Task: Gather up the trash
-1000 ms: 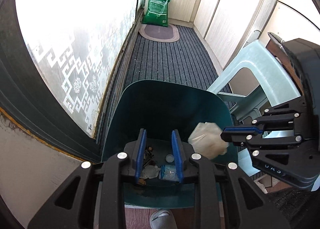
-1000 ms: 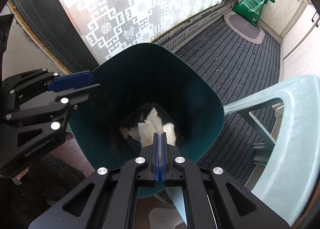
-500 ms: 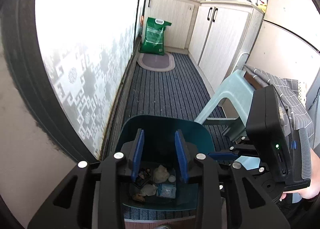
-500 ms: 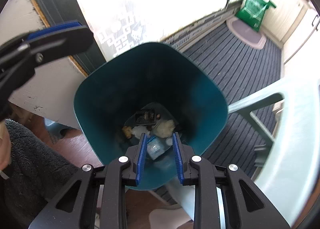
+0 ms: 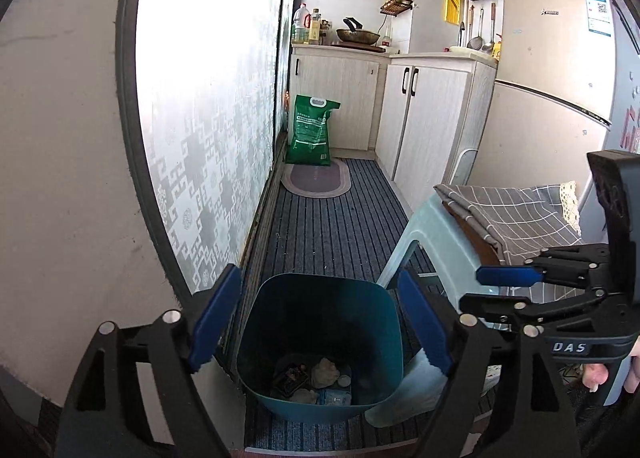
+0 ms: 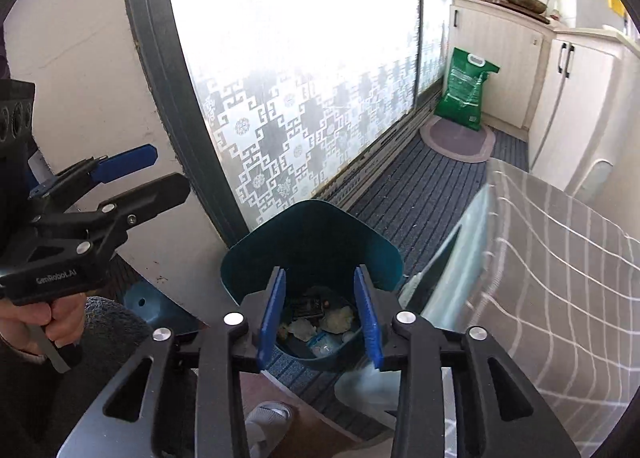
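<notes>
A teal trash bin (image 5: 320, 338) stands on the striped floor mat by the frosted door; it also shows in the right wrist view (image 6: 312, 242). Crumpled tissue (image 5: 325, 372) and other scraps lie at its bottom, and the tissue shows in the right wrist view (image 6: 338, 318). My left gripper (image 5: 320, 322) is wide open and empty, held above the bin. My right gripper (image 6: 320, 314) is open and empty, also above the bin. The right gripper shows in the left wrist view (image 5: 504, 290) and the left one in the right wrist view (image 6: 132, 174).
A pale plastic stool (image 5: 436, 226) with a checked cloth (image 5: 512, 214) stands right of the bin. A frosted patterned glass door (image 5: 208, 118) is on the left. A green bag (image 5: 312, 130), an oval rug (image 5: 316, 178) and cabinets (image 5: 428, 126) lie farther down the kitchen.
The right gripper opened and let the white tissue fall into the bin. Both grippers rose away from the bin, and the left gripper opened wider.
</notes>
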Demonstrator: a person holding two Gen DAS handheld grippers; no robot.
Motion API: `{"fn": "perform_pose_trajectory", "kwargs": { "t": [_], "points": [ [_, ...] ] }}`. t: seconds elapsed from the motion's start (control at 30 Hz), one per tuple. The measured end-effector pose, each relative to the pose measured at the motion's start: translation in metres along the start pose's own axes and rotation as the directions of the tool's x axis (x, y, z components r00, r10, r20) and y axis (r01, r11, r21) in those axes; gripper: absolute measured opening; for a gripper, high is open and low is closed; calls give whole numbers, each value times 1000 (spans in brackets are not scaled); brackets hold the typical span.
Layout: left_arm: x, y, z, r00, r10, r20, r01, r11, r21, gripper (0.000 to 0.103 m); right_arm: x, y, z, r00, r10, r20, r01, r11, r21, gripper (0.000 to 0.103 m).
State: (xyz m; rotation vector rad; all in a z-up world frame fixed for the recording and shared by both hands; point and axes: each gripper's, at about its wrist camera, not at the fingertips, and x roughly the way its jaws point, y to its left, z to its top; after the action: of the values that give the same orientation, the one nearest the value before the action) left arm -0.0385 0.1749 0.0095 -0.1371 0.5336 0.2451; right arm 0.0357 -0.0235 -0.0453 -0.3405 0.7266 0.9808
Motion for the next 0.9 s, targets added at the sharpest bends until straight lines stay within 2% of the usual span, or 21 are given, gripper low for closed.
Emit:
{"fn": "perform_pose_trajectory", "kwargs": {
  "t": [0.03, 0.1, 0.17, 0.23, 0.33, 0.57, 0.73, 0.9],
  "points": [
    [-3, -2, -1, 1000, -6, 11, 6, 1000, -2, 95, -12, -4, -5, 1000, -13, 17, 13, 1000, 9, 50],
    [-15, -8, -5, 999, -17, 34, 17, 1000, 0, 98, -38, -14, -17, 998, -37, 49, 35, 999, 36, 59],
    [-25, -13, -8, 998, -17, 56, 16, 1000, 14, 100, -67, -20, -31, 997, -28, 79, 24, 999, 45, 69],
    [-29, -19, -11, 998, -2, 57, 0, 999, 37, 100, -96, -25, -45, 992, -57, 108, 53, 998, 39, 89],
    [-30, -26, -20, 999, 26, 35, -28, 998, 61, 100, -133, -39, -66, 986, -109, 129, 102, 993, 60, 97],
    [-31, -32, -35, 998, 61, 19, -63, 996, 67, 100, -207, -81, -126, 957, -231, 176, 205, 966, 157, 100],
    [-34, -31, -38, 998, 60, 37, -61, 997, 52, 100, -221, -97, -149, 946, -275, 173, 244, 953, 179, 100],
    [-31, -31, -43, 997, 73, 31, -75, 996, 48, 100, -223, -103, -154, 943, -270, 194, 229, 950, 210, 100]
  ]
}}
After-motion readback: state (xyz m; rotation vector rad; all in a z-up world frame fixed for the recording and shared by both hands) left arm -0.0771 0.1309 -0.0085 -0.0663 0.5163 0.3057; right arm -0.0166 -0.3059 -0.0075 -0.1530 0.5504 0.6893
